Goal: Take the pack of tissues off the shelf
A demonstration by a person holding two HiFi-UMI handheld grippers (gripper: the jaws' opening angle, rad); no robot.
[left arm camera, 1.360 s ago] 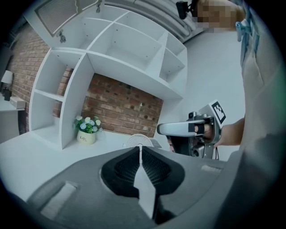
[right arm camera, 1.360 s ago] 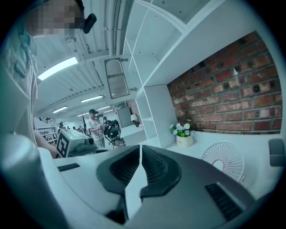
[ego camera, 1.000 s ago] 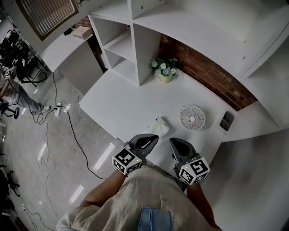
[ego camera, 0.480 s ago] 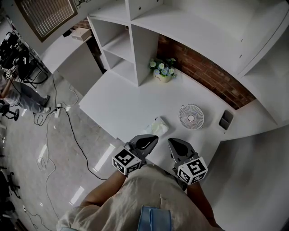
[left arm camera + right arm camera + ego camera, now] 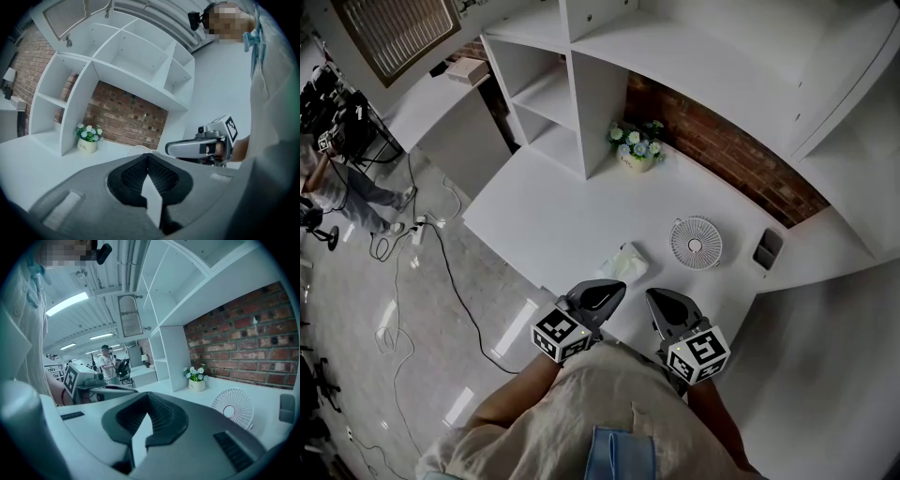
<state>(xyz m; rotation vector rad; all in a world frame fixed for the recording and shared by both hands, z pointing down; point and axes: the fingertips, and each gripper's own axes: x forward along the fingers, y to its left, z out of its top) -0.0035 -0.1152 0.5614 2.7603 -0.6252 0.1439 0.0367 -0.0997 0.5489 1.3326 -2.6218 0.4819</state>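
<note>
The pack of tissues (image 5: 623, 263), pale and crinkly, lies on the white desk (image 5: 544, 211) near its front edge, not on the shelf. My left gripper (image 5: 607, 288) hovers just in front of it, shut and empty, with its tip close to the pack. Beside it my right gripper (image 5: 657, 297) is also shut with nothing in it. In the left gripper view my left gripper (image 5: 147, 157) has its jaws together, and the right gripper (image 5: 174, 149) shows alongside. In the right gripper view my right gripper (image 5: 149, 398) is closed as well. Neither gripper view shows the pack.
A white shelf unit (image 5: 551, 94) stands at the desk's back left, its compartments bare. A pot of flowers (image 5: 639, 150) sits by the brick wall (image 5: 741, 155). A small white fan (image 5: 696, 243) and a dark holder (image 5: 769, 249) lie right. Cables (image 5: 412, 244) and a person (image 5: 342, 183) are on the floor.
Both grippers and the pack stay almost where they were. The person on the floor at the far left has shifted.
</note>
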